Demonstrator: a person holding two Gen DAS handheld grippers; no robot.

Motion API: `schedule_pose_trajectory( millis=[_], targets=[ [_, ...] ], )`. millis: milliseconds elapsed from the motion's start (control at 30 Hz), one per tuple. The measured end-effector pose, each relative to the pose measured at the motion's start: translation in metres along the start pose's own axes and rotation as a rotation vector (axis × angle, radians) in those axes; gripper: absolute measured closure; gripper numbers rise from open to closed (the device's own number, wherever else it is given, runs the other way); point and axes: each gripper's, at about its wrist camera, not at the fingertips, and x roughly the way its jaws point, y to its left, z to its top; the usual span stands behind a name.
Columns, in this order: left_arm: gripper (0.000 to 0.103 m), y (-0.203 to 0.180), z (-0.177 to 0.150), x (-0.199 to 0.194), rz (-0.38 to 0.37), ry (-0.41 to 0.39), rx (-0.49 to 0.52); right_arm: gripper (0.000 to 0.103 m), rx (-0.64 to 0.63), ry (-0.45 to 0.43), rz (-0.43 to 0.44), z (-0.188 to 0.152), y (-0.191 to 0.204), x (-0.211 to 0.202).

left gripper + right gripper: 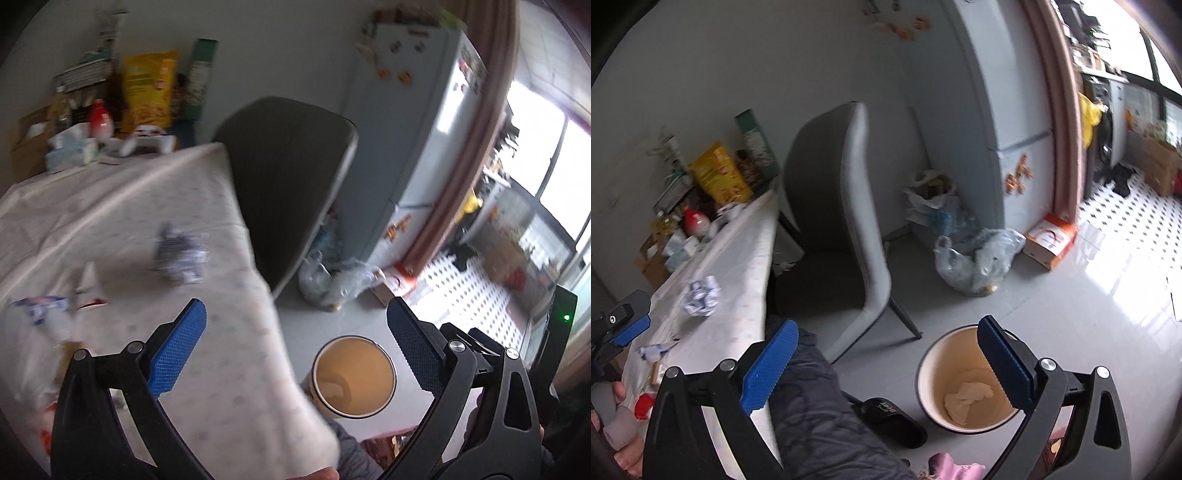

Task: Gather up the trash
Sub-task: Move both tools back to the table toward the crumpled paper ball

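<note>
Both the left gripper point(295, 350) and right gripper point(886, 354) gape wide, empty; crumpled paper point(701, 295) lies mid-table point(122, 206), bin point(964, 380) below its edge.

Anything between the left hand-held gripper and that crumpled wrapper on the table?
Nothing visible. The left hand-held gripper is open, and only bare tablecloth lies between it and the crumpled wrapper. Other scraps sit off to the left.

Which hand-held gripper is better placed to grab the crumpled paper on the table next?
Left: open, over the table edge facing the paper. Right is open but over the bin.
</note>
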Motion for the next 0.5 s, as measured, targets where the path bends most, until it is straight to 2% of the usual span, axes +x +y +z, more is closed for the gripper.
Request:
schedule_pose_trajectory(
  millis=[267,500],
  targets=[
    [0.006,0.058,-0.013,-0.051,0.044,-0.084,-0.110,0.008,-0.071,-0.008,0.056,-0.007,0.056,-0.017],
    [0.006,0.101,-0.028,-0.078,0.090,-0.124,-0.201,0.008,-0.132,-0.012,0.094,-0.015,0.089,-0.026]
  ],
)
